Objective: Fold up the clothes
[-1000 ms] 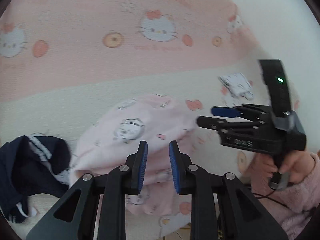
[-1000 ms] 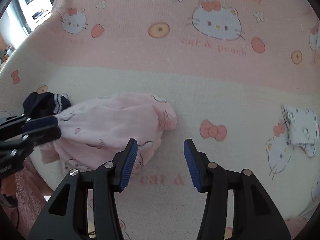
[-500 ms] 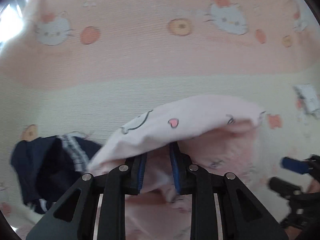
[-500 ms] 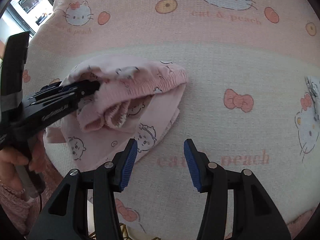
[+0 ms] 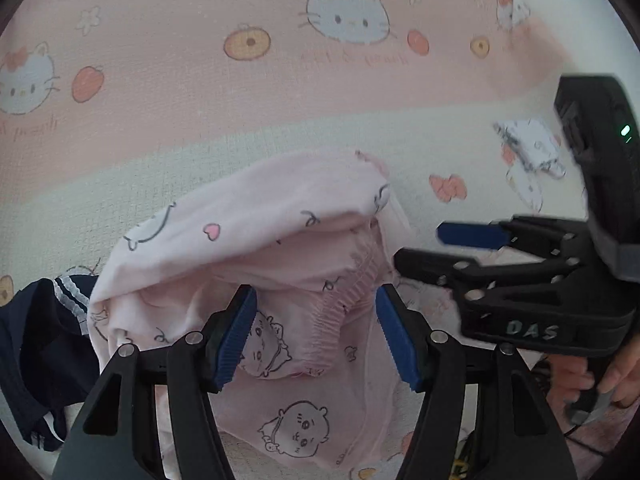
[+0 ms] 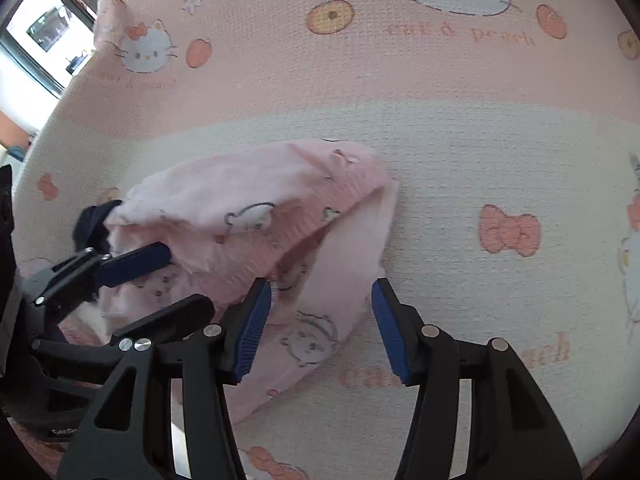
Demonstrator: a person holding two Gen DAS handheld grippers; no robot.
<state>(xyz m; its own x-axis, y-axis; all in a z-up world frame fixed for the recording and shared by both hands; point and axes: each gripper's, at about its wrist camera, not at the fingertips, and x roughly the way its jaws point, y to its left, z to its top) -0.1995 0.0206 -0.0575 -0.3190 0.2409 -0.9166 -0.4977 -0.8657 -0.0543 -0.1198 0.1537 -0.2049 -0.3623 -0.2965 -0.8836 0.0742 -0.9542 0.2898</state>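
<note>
A pale pink garment [image 5: 256, 232] with cartoon prints and an elastic waistband lies bunched on the Hello Kitty blanket [image 5: 200, 92]; it also shows in the right wrist view [image 6: 256, 208]. My left gripper [image 5: 316, 332] is open and empty, its jaws spread just above the waistband. My right gripper [image 6: 320, 320] is open and empty over the garment's right part. In the left wrist view the right gripper [image 5: 436, 246] hovers at the garment's right edge. In the right wrist view the left gripper [image 6: 184, 280] sits at the garment's left side.
A dark navy garment [image 5: 36, 344] with white stripes lies left of the pink one; a bit of it shows in the right wrist view [image 6: 94, 224]. A small white printed item [image 5: 528, 148] lies on the blanket at the right. A window [image 6: 44, 36] shows far left.
My left gripper was shut on the pink garment and lifting it half a second ago; it has opened and the garment has dropped. My right gripper has moved over the garment.
</note>
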